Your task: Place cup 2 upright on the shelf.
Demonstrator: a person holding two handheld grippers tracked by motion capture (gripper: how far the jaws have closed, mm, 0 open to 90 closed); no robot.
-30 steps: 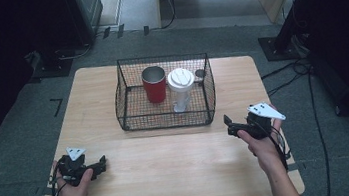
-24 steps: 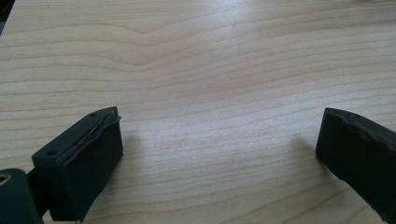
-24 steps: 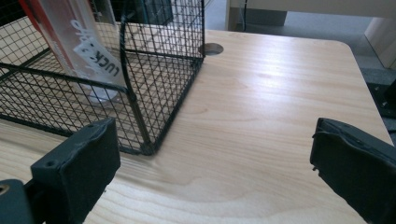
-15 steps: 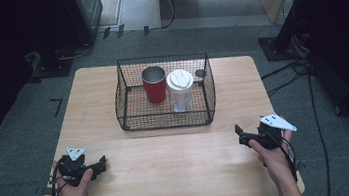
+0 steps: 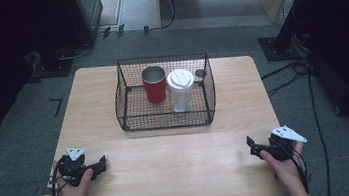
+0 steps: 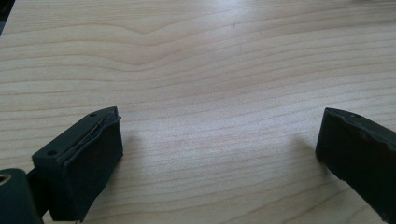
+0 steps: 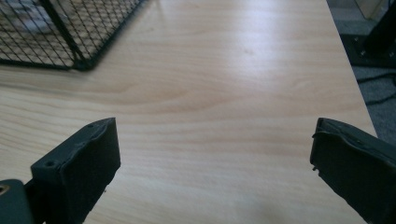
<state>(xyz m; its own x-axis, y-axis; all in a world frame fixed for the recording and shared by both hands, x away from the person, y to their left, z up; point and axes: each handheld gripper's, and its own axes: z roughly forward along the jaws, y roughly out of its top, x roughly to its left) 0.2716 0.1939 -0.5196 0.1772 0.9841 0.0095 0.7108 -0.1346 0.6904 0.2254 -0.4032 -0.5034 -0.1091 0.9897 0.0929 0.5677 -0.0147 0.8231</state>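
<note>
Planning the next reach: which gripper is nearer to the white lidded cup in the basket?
Right. The right gripper sits near the table's front right corner; the left gripper is farther, front left of the white lidded cup.

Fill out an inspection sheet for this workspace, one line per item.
Surface: wooden table, bare near the person.
Job's things: black wire basket holds an upright red cup and a white lidded cup, side by side.
Clutter: nothing seen.
Grippers: left gripper and right gripper open, empty, at the near corners.
Cables: one trails from each gripper; more on the floor at right.
Surroundings: grey floor, dark stands.
</note>
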